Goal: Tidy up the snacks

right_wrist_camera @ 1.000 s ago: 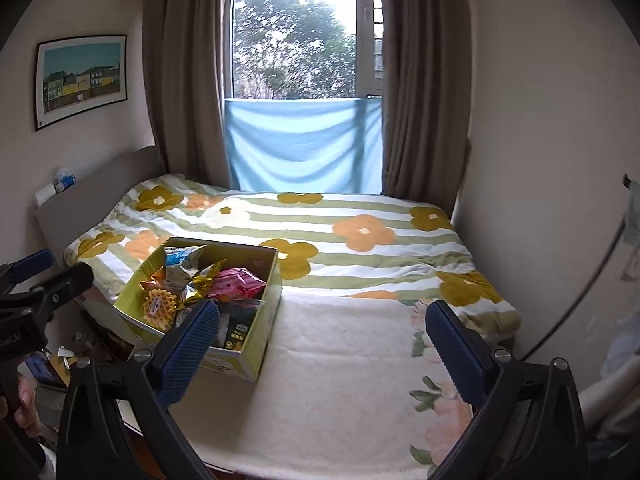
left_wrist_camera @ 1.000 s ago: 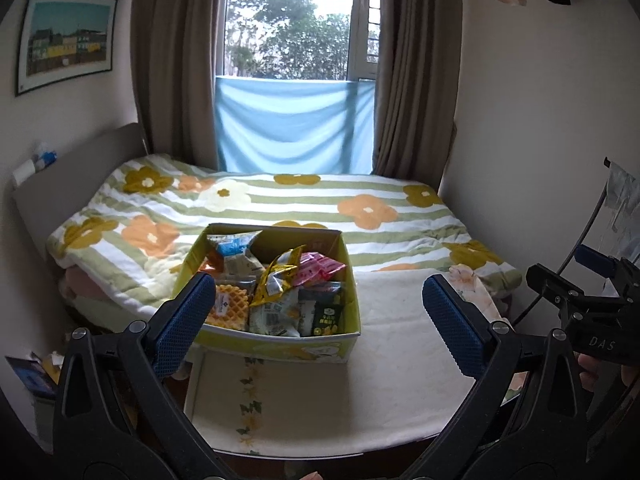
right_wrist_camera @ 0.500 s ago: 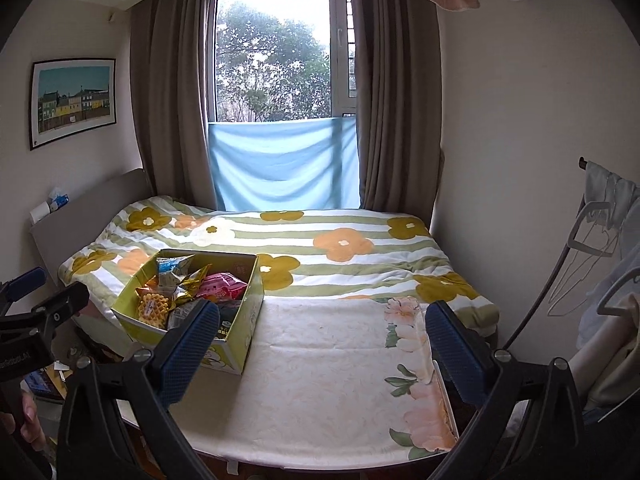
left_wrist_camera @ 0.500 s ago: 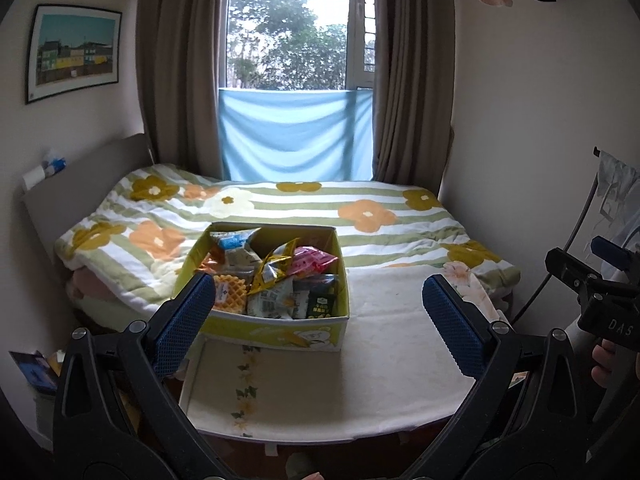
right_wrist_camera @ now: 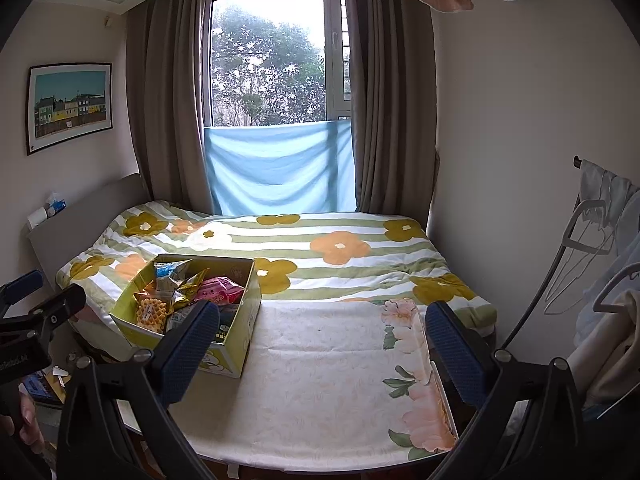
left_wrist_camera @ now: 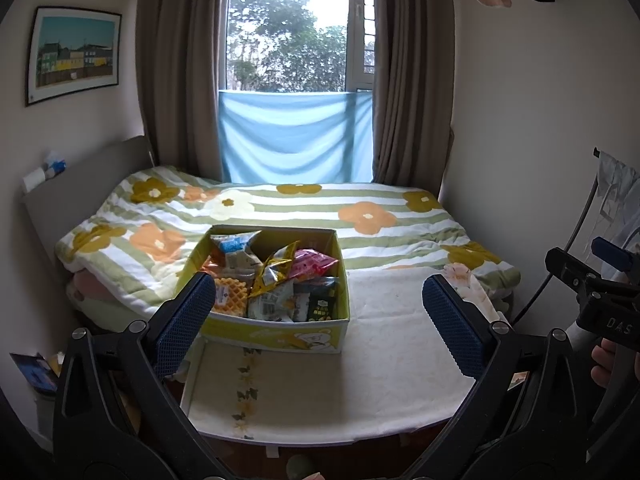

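Both the left gripper (left_wrist_camera: 318, 316) and right gripper (right_wrist_camera: 322, 338) hang wide and empty, snack packets (left_wrist_camera: 276, 280) heaped in the yellow box (left_wrist_camera: 280, 336) at twelve o'clock: sorted already or awaiting sorting, I can't judge.

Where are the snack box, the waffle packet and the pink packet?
snack box (left_wrist_camera: 280, 338), left wrist view, front wall.
waffle packet (left_wrist_camera: 230, 302), left wrist view, middle of the waffle.
pink packet (right_wrist_camera: 220, 290), right wrist view, its top face.
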